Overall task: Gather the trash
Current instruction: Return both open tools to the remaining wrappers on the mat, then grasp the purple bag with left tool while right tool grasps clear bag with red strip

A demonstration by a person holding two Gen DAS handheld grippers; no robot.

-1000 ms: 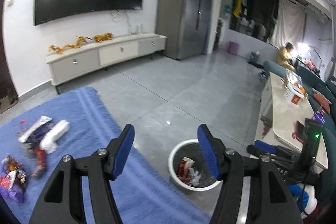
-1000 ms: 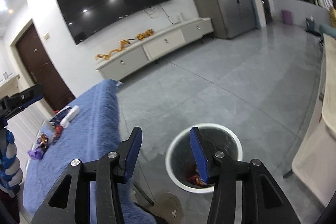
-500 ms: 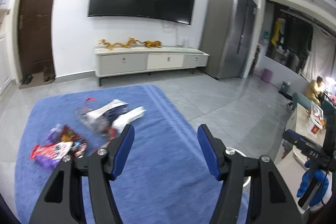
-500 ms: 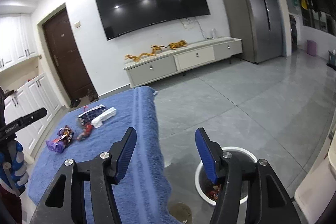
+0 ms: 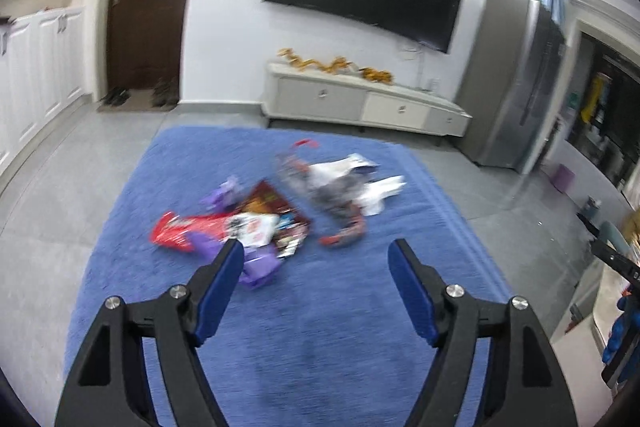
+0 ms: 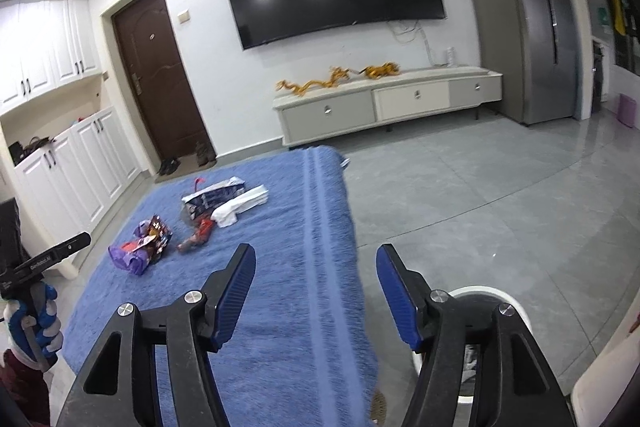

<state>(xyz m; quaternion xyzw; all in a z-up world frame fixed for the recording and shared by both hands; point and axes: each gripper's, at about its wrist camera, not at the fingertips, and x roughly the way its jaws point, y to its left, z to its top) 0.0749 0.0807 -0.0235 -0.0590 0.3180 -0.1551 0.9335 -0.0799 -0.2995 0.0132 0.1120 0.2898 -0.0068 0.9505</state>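
Trash (image 5: 276, 215) now fills the left view mid-rug (image 5: 360, 347); bin (image 6: 516, 307) gone from it. Left gripper (image 5: 316, 263) and right gripper (image 6: 316, 267) gape empty: next pickup approach, probably.

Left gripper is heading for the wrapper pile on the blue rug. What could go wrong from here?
1. The wrappers overlap in a loose heap; the open left gripper may pinch several, or rug pile, and drop some on the way.
2. The left view is motion-blurred, so aiming may be off.
3. The bin sits off the rug's edge beside the right gripper, hidden from the left view; the carry could miss it.
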